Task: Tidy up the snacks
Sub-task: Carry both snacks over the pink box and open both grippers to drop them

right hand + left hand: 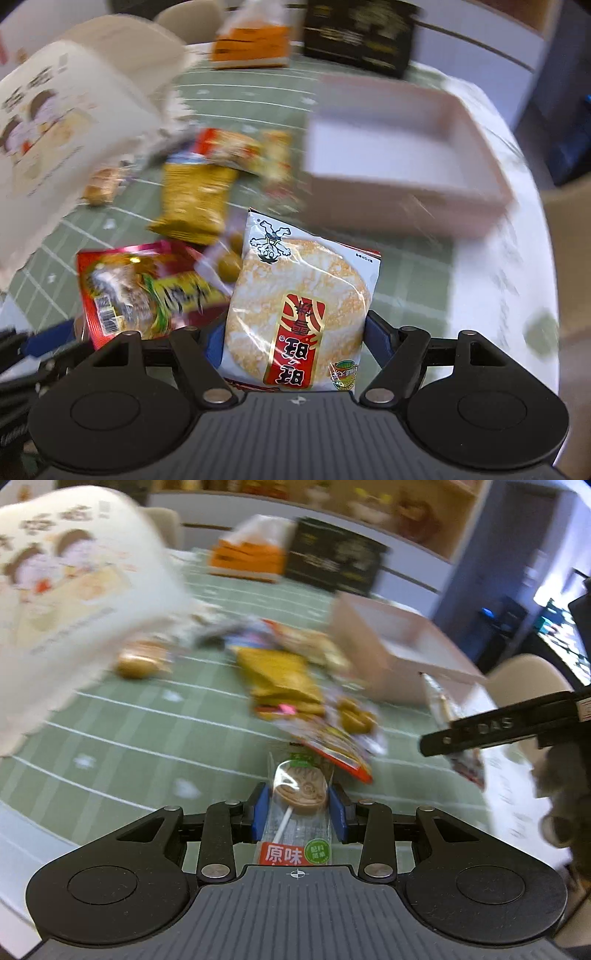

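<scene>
My left gripper point(300, 806) is shut on a wrapped brown lollipop point(301, 794) with a red label, held above the green tablecloth point(147, 723). My right gripper point(293, 332) is shut on a white rice cracker packet point(299, 295) with a red label, held above the table. A pile of loose snack packets lies on the cloth: a yellow packet point(284, 679) point(195, 199), a red packet point(147, 288) point(332, 746), a small round bun point(142, 661) point(99, 188). An open pale pink box point(399, 650) point(399, 147) stands behind the pile. The right gripper's arm point(517, 723) shows in the left wrist view.
A large white printed bag point(66, 590) point(62, 122) leans at the left. An orange box point(247, 557) point(251, 48) and a black box point(336, 557) point(362, 33) stand at the table's far edge. A beige chair point(528, 683) is at the right. Views are motion-blurred.
</scene>
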`<state>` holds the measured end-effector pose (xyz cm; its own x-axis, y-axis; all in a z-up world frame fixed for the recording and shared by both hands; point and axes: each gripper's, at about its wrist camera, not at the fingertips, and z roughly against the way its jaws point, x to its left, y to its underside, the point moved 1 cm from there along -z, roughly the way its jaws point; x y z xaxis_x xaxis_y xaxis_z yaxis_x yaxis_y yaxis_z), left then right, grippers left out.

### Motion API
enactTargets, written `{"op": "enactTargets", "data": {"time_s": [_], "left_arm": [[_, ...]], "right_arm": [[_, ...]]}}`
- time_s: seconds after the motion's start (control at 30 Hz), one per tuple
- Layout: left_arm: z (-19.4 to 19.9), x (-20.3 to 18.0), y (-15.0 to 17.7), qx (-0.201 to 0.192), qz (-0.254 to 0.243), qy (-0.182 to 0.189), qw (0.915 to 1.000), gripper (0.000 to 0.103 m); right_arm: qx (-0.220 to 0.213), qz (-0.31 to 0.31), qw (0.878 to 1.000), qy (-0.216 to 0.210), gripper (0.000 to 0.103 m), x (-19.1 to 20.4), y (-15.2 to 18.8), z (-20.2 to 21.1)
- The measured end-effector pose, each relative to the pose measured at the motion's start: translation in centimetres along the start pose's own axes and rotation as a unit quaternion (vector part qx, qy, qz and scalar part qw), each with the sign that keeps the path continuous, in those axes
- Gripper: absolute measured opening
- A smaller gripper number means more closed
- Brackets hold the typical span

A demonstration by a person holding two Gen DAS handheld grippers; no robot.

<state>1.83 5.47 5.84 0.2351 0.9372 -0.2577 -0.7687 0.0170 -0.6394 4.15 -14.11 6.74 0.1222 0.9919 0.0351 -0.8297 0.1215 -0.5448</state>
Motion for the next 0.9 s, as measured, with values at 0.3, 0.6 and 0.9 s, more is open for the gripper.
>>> {"op": "enactTargets", "data": {"time_s": [0.3, 0.6, 0.9], "left_arm": [[-3.0, -8.6, -4.9, 0.006, -0.094, 0.095, 0.9911, 0.040], [-9.5, -12.7, -20.8, -0.078, -0.039, 0.121, 0.9888, 0.045], [-13.1, -9.7, -26.1, -0.069, 0.020, 0.091, 0.9932, 0.043]], "right_arm": [[-0.044, -0.101, 0.993, 0.048, 0.074, -9.4, 4.2, 3.2], [-0.074, -0.102, 0.992, -0.015, 0.073, -12.4, 0.8, 1.9], [-0.144, -0.046, 0.988, -0.031, 0.074, -14.9, -9.8, 1.5]]}}
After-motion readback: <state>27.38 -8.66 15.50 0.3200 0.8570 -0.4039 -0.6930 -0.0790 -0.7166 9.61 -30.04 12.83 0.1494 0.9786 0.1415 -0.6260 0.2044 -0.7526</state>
